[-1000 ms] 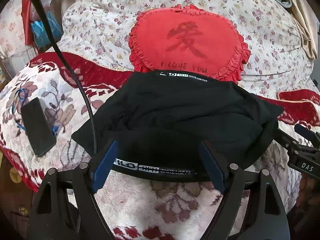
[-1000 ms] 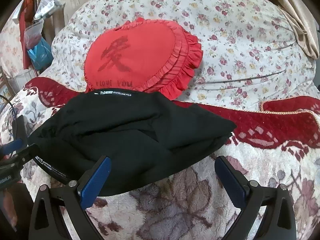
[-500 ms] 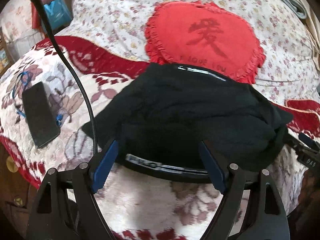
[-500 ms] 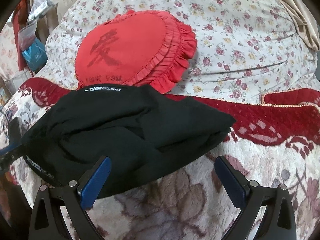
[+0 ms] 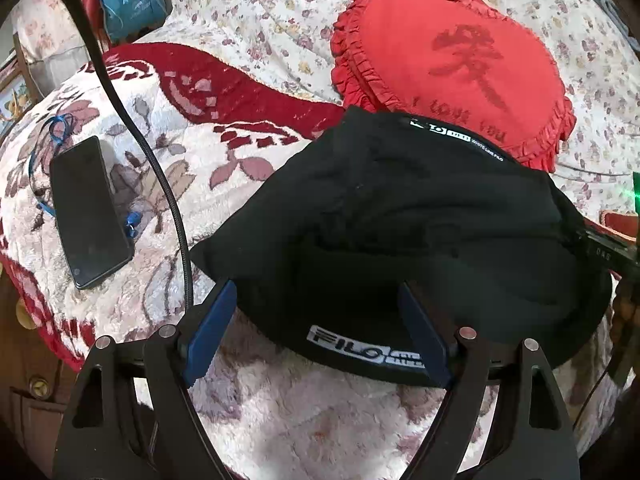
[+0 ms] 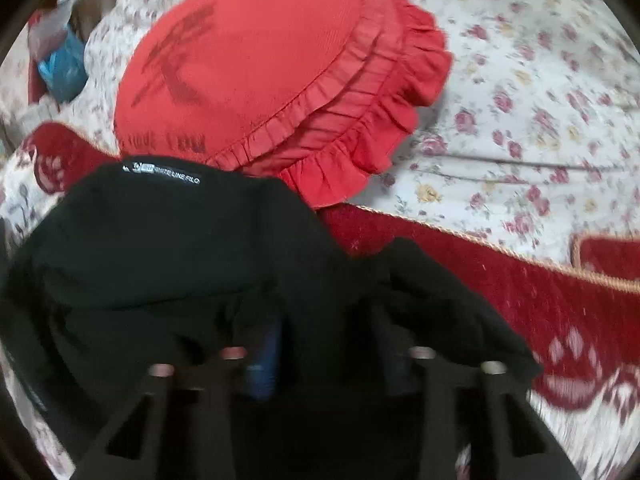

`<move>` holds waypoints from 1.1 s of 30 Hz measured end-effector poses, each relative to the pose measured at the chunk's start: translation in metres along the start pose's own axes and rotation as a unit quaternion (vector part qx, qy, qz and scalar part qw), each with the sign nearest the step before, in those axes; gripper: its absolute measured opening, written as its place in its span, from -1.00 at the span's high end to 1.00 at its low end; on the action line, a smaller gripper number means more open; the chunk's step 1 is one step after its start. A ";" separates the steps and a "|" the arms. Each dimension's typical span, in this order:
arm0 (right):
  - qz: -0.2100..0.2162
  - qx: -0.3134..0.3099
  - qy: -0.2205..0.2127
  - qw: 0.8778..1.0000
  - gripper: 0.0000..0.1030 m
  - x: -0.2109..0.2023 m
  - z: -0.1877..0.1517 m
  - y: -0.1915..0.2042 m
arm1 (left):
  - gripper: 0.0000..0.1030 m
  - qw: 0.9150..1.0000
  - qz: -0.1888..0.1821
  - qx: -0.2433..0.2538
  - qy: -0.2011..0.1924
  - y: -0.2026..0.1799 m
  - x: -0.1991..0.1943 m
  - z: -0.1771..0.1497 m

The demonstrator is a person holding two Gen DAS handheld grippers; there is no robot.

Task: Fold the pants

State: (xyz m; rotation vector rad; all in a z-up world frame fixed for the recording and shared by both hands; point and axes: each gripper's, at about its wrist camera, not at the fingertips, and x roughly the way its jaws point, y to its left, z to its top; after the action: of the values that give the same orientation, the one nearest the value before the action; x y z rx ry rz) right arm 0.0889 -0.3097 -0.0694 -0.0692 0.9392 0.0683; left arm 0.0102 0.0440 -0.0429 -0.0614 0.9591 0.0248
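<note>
The black pants (image 5: 404,216) lie bunched in a folded heap on the bed's plush floral blanket (image 5: 192,176), their far edge with a white-lettered waistband lapping the rim of the red heart-shaped pillow (image 5: 452,64). A second band printed "FILO" faces the left tool (image 5: 320,328) at the near edge.

The left tool is spread wide, its blue-padded fingers (image 5: 212,328) straddling that near waistband; the cloth lies between them but neither pad presses it. In the right wrist view, which is blurred, the right tool (image 6: 328,356) is pushed into the heap with black fabric draped over and between its fingers; they stand closer together, but whether they pinch the cloth cannot be told. In the left view the right tool appears at the heap's right edge.

Left of the pants, well apart, a dark phone (image 5: 90,212) lies flat on the blanket with a blue cord (image 5: 56,132) looped beside it. A black cable (image 5: 160,184) runs down between phone and pants to the left tool. Behind the pillow rises a flowered quilt (image 6: 520,92), and a blue bag (image 5: 132,4) sits at the far left corner. A dark red band (image 6: 500,280) of blanket stretches to the right of the heap, bare of objects.
</note>
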 end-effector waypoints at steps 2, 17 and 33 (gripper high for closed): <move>-0.011 -0.012 -0.008 1.000 0.82 0.000 0.008 0.001 | -0.61 1.000 0.001 -0.001 0.001 0.000 0.004 0.002; -0.020 -0.016 0.016 1.000 0.84 0.059 0.072 0.007 | -0.61 1.000 0.002 0.003 0.007 -0.004 0.017 0.004; 0.027 0.188 0.008 0.982 -0.12 -0.049 -0.073 -0.096 | -0.61 0.995 -0.025 -0.098 0.016 0.039 0.003 -0.004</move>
State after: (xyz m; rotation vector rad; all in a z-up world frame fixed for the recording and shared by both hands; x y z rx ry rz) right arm 0.0105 -0.4134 -0.0702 0.3062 0.9563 -0.0610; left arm 0.0067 0.0824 -0.0489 -0.2680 0.9836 0.0724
